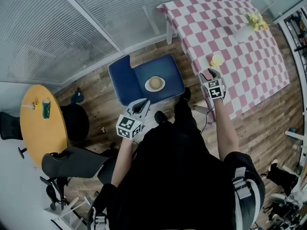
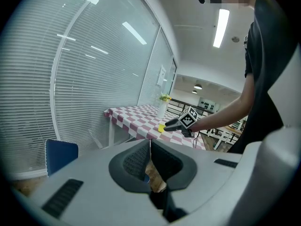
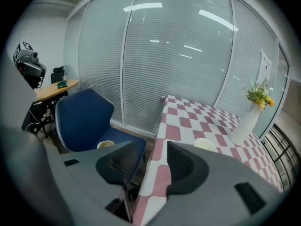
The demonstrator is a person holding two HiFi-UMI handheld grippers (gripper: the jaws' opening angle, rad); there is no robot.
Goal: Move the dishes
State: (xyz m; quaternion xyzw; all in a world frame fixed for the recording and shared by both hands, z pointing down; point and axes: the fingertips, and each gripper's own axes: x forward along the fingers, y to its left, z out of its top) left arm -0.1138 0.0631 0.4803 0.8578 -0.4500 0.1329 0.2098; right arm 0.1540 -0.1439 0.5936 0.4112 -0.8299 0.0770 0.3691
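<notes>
A white plate with a tan round thing on it (image 1: 155, 84) lies on the seat of a blue chair (image 1: 139, 75); the right gripper view shows the plate (image 3: 106, 144) low on the left. A small yellow dish (image 1: 217, 60) sits near the edge of the pink-checked table (image 1: 249, 71). My right gripper (image 1: 209, 74) hovers just short of the dish, open, with only tablecloth showing between its jaws (image 3: 156, 147); the dish (image 3: 205, 145) peeks over the right jaw. My left gripper (image 1: 142, 104) hangs in front of the chair, its pads together (image 2: 150, 145) and nothing held.
A white vase of yellow flowers (image 1: 245, 31) stands further back on the table. A round yellow table (image 1: 41, 128) with a green can (image 1: 46, 108) and a black office chair (image 1: 72, 162) are at the left. A glass wall with blinds (image 1: 72, 28) runs behind the blue chair.
</notes>
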